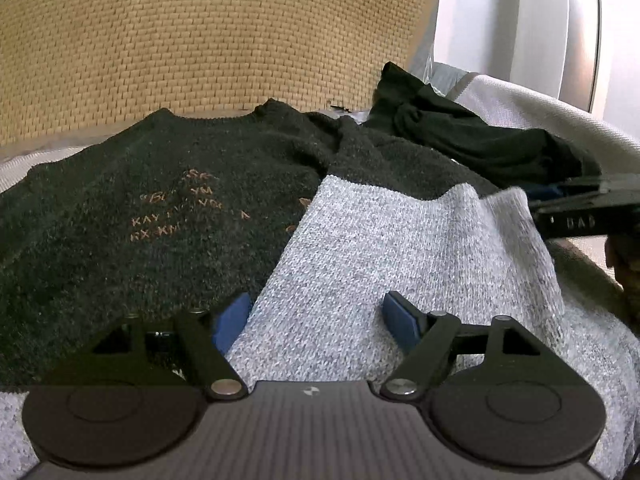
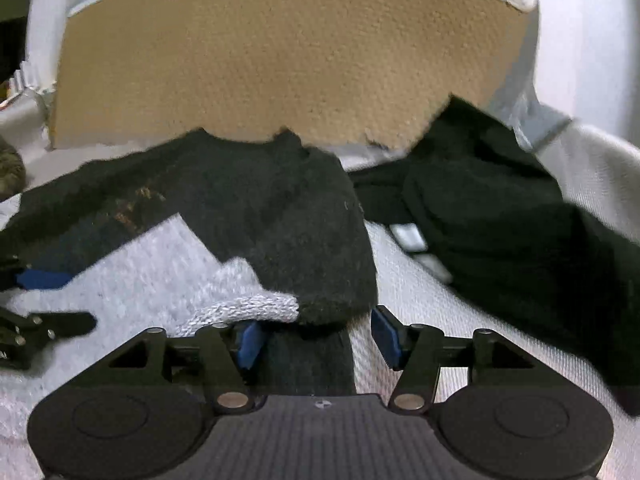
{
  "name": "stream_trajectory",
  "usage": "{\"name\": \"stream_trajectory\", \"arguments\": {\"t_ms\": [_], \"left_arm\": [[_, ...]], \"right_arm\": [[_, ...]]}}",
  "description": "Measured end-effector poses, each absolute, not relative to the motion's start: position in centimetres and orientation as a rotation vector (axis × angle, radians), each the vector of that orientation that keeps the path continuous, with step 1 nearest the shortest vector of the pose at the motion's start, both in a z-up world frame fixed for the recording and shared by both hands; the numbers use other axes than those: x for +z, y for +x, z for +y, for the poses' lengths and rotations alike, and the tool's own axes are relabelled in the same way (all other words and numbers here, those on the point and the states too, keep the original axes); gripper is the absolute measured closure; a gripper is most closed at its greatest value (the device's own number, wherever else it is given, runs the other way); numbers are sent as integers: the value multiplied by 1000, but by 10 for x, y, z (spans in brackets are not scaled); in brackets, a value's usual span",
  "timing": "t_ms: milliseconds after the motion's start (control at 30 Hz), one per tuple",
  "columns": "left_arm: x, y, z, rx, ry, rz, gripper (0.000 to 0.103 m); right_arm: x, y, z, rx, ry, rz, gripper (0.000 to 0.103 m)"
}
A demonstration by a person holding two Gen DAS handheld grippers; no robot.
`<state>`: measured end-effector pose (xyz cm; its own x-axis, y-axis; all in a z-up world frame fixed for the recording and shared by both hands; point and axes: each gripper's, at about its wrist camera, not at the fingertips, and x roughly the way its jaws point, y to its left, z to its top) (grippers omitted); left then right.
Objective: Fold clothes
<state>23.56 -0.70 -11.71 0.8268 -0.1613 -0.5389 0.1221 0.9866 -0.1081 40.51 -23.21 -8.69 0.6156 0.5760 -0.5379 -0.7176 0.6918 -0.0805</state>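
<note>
A dark knit sweater [image 1: 160, 184] with orange lettering lies flat on a pale bed cover [image 2: 404, 300]. A grey knit panel [image 1: 384, 248] is folded over its right half. My left gripper [image 1: 316, 320] hovers low over the grey panel; its blue pads stand wide apart with only flat fabric beneath them. My right gripper [image 2: 316, 340] is open at the sweater's right edge [image 2: 320, 240]. A dark fold of knit lies between its pads, near the left one and clear of the right one. The right gripper's finger [image 1: 592, 208] shows at the far right of the left wrist view.
A crumpled black garment [image 2: 500, 224] lies to the right of the sweater, also visible as a dark heap [image 1: 472, 128]. A tan woven cushion [image 1: 200, 40] stands upright behind the clothes. A white wall [image 1: 520, 20] is at the back right.
</note>
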Motion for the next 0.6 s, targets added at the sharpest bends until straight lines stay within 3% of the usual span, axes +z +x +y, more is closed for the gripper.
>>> {"name": "stream_trajectory", "arguments": {"t_ms": [233, 433, 600], "left_arm": [[-117, 236, -5, -154, -81, 574, 25], [-118, 236, -3, -158, -90, 568, 25], [-117, 236, -3, -158, -93, 564, 25]], "right_arm": [[-92, 426, -195, 726, -469, 512, 42], [-96, 449, -205, 663, -346, 538, 41], [-86, 442, -205, 652, -371, 388, 41]]}}
